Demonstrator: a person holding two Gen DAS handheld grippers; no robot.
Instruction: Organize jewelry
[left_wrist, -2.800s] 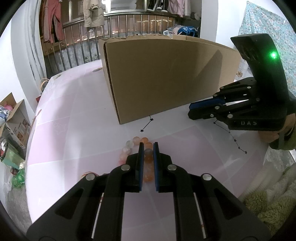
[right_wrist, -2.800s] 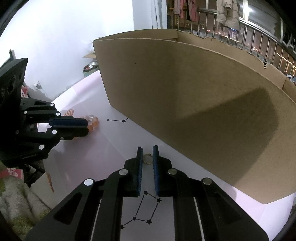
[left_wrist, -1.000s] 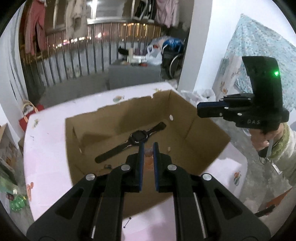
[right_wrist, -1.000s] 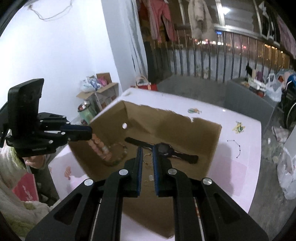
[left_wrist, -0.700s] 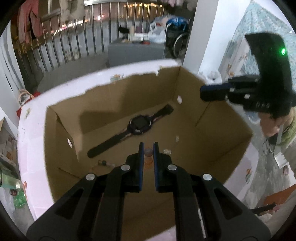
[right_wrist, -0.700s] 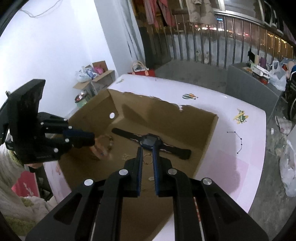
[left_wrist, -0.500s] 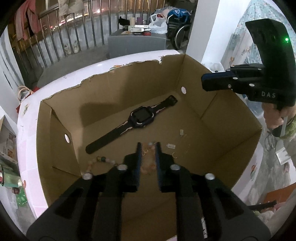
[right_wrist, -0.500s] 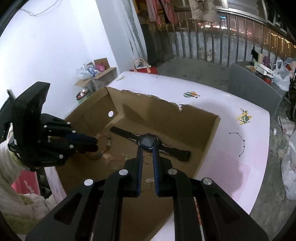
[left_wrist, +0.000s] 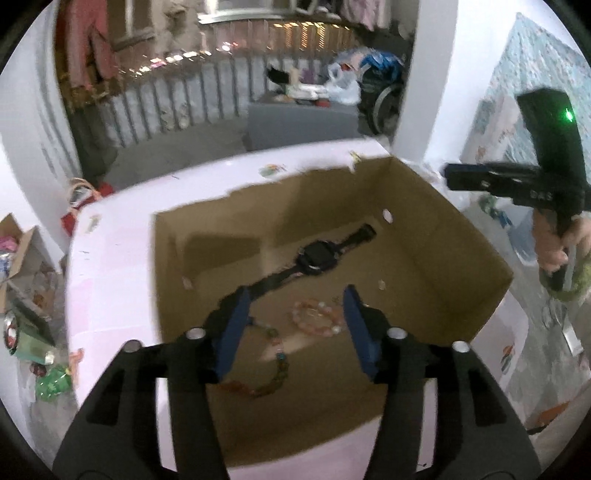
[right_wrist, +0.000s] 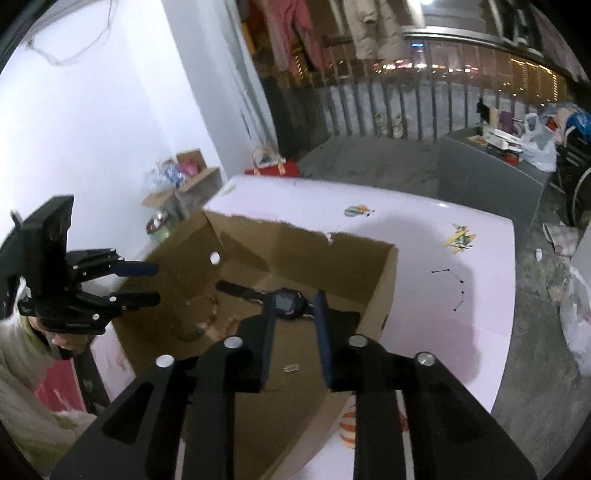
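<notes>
While both grippers hang over the box, near to far:
Left gripper (left_wrist: 295, 314): jaws opening wide, nothing between them; a second ago they pinched the pink bracelet.
Right gripper (right_wrist: 294, 321): jaws opening, narrow gap, empty; its small ring is no longer seen.
Bracelet (left_wrist: 317, 317): pink beads on the box floor, beside a darker bead string (left_wrist: 273, 365).
Watch (left_wrist: 317, 256): black, flat, mid-box.
Box (left_wrist: 436, 236): open cardboard on pink table (left_wrist: 110, 266).
Writing: "DAS" on the right gripper's side.
Room: railing (right_wrist: 424, 110), hanging clothes, clutter.
</notes>
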